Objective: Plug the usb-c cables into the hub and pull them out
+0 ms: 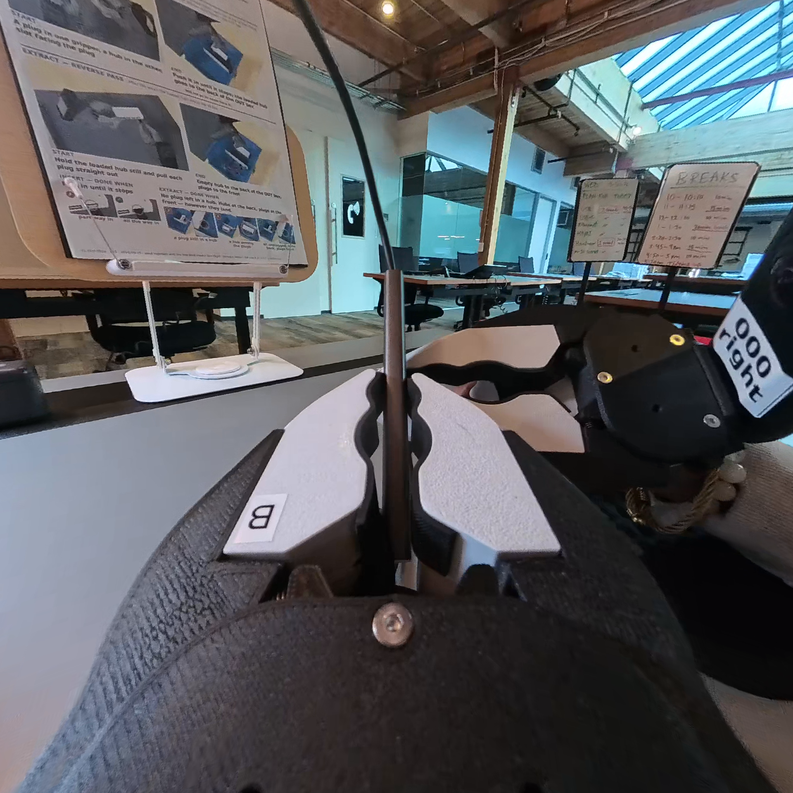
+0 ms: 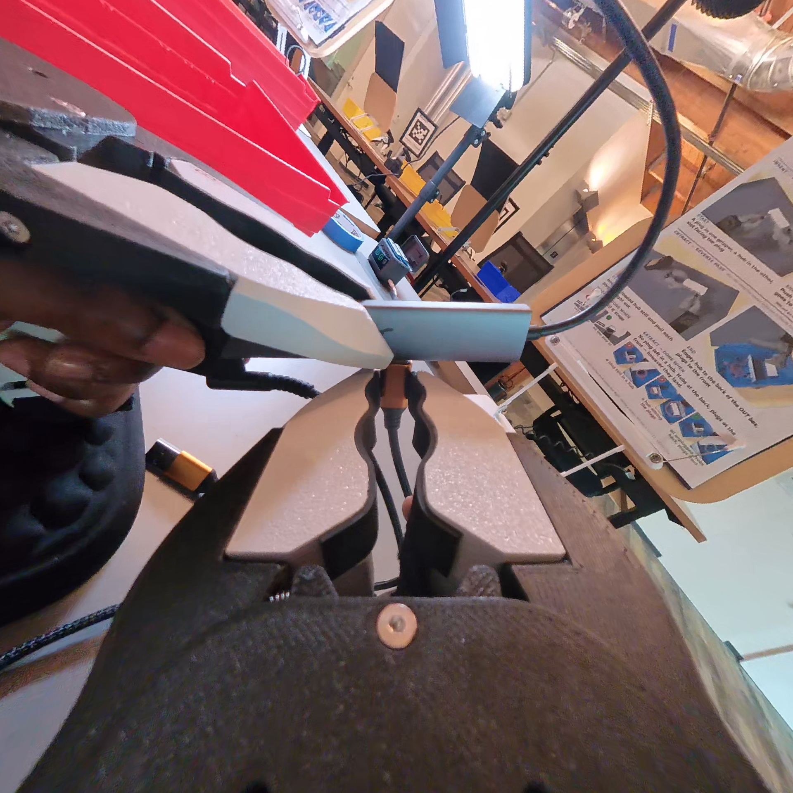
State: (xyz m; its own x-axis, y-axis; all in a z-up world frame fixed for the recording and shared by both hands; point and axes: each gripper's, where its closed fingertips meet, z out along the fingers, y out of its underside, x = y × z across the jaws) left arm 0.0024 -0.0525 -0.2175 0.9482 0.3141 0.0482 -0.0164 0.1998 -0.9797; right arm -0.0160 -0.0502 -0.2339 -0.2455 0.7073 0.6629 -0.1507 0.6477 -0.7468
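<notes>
My left gripper [image 1: 394,379] is shut on the hub [image 1: 394,429], a thin dark slab seen edge-on, with its black cable [image 1: 343,107] rising away. In the right wrist view the grey hub [image 2: 450,334] is held level by the left gripper [image 2: 382,341], which reaches in from the left. My right gripper [image 2: 395,379] is shut on an orange usb-c plug [image 2: 394,386]. The plug's tip meets the hub's lower edge; I cannot tell how deep it sits. The right gripper [image 1: 472,377] also shows beside the hub in the left wrist view. A second orange plug [image 2: 184,470] lies on the table.
An instruction sheet on a white stand [image 1: 150,128] is at the back of the grey table [image 1: 128,493], and it also shows in the right wrist view [image 2: 686,343]. Red bins [image 2: 193,107], a blue tape roll [image 2: 343,231] and a small device [image 2: 388,261] sit at the table's far side. A person's hand [image 2: 107,343] holds the left gripper. My left and right fingertips are right by each other.
</notes>
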